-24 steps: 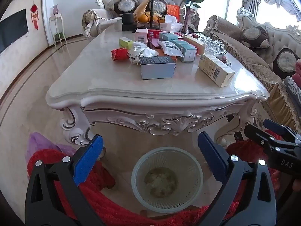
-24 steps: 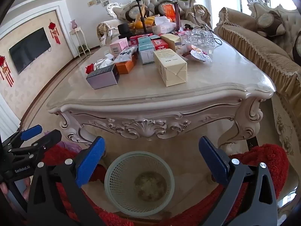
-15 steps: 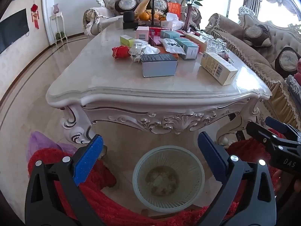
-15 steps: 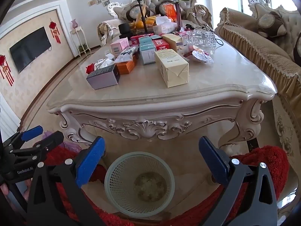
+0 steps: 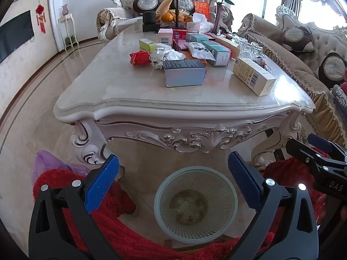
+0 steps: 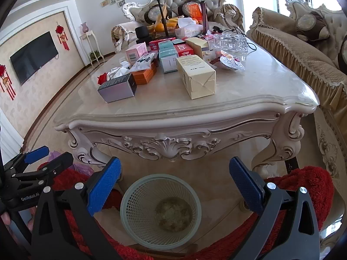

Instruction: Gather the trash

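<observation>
A white mesh waste basket (image 5: 164, 197) (image 6: 130, 203) stands on the floor in front of an ornate marble table (image 5: 134, 99) (image 6: 249, 95). On the table lie a red crumpled wrapper (image 5: 139, 57), white crumpled paper (image 5: 167, 54) (image 6: 117, 72), a grey box (image 5: 184, 72) (image 6: 118, 88), a cream carton (image 5: 252, 75) (image 6: 196, 77) and several more boxes. My left gripper (image 5: 173, 181) is open and empty above the basket. My right gripper (image 6: 174, 183) is open and empty above the basket. Each gripper shows at the edge of the other's view.
Sofas (image 5: 303, 49) line the right side and far end. Glasses (image 6: 229, 41), a rose vase (image 5: 219, 19), fruit and a tripod stand at the table's far end. A red plush cover (image 5: 108, 223) and a purple bag (image 5: 45, 166) lie by the basket.
Both grippers have risen and tilted slightly, so the table sits lower in both views. Both stay open and empty.
</observation>
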The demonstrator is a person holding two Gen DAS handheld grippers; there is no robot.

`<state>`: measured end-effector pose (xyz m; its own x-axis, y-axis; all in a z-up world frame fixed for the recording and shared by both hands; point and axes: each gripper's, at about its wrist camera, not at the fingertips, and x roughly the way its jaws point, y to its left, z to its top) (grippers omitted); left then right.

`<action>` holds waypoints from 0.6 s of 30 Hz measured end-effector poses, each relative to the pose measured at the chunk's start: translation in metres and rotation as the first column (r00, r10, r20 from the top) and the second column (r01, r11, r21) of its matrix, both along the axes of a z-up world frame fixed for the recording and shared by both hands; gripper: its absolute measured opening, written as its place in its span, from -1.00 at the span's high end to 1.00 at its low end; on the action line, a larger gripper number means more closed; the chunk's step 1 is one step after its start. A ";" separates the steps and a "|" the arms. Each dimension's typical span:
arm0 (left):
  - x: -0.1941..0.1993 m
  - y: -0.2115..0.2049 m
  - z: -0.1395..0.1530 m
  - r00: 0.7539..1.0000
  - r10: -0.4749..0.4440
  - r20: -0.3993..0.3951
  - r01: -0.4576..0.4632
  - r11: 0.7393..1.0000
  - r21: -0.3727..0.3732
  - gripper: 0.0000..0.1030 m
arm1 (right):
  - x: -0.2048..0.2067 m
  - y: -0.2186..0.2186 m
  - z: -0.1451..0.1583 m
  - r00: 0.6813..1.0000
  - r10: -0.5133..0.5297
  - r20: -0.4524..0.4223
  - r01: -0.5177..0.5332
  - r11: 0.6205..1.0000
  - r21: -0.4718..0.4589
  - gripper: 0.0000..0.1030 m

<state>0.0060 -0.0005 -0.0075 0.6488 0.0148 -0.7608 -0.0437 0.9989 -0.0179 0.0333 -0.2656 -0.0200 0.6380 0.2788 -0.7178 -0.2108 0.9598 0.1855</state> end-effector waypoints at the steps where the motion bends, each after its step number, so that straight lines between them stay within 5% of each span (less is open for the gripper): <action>1: 0.000 0.000 0.000 1.000 -0.001 -0.001 0.001 1.000 0.000 -0.88 | 0.000 0.001 0.000 1.000 0.001 -0.001 -0.001 1.000 -0.001 -0.86; 18: 0.000 -0.001 -0.001 1.000 -0.001 -0.002 0.001 1.000 -0.002 -0.88 | 0.000 0.001 0.000 1.000 -0.002 0.003 0.002 1.000 -0.001 -0.86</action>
